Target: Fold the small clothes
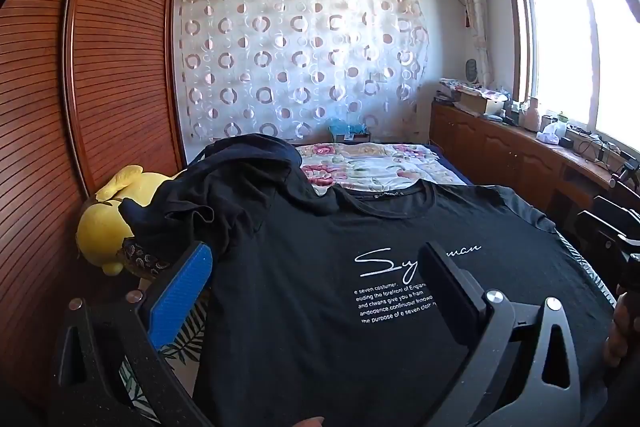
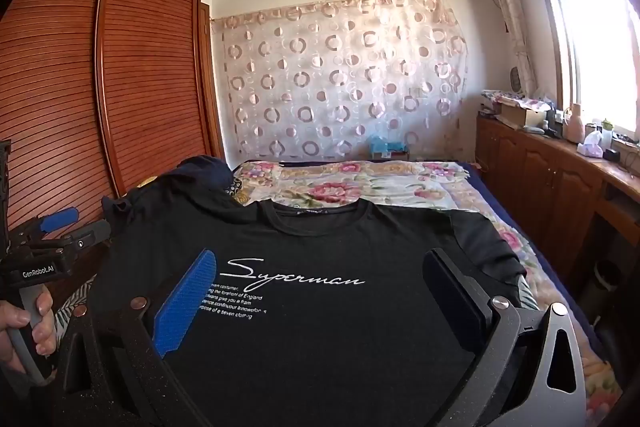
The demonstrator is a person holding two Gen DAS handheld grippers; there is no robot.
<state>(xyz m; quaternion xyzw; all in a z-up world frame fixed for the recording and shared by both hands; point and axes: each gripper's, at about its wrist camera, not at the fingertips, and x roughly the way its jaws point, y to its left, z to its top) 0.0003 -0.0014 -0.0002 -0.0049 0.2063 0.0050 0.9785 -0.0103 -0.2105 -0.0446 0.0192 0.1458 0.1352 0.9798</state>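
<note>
A black T-shirt (image 1: 304, 247) (image 2: 320, 339) with white "Superman" lettering lies flat on the bed, front up, collar toward the far wall. Its left sleeve area is bunched under a heap of dark clothes (image 1: 224, 187) (image 2: 200, 171). My left gripper (image 1: 316, 279) hovers open over the shirt's left half, nothing between its fingers. Over the shirt's chest, my right gripper (image 2: 320, 287) is also open and holds nothing. In the right wrist view the left gripper (image 2: 60, 227) shows at the far left, held by a hand (image 2: 24, 327).
A yellow plush toy (image 1: 108, 219) lies at the bed's left edge beside the brown slatted wardrobe (image 1: 80, 87). A floral blanket (image 2: 360, 183) covers the far half of the bed. A wooden cabinet (image 2: 560, 171) with clutter runs along the right under the window.
</note>
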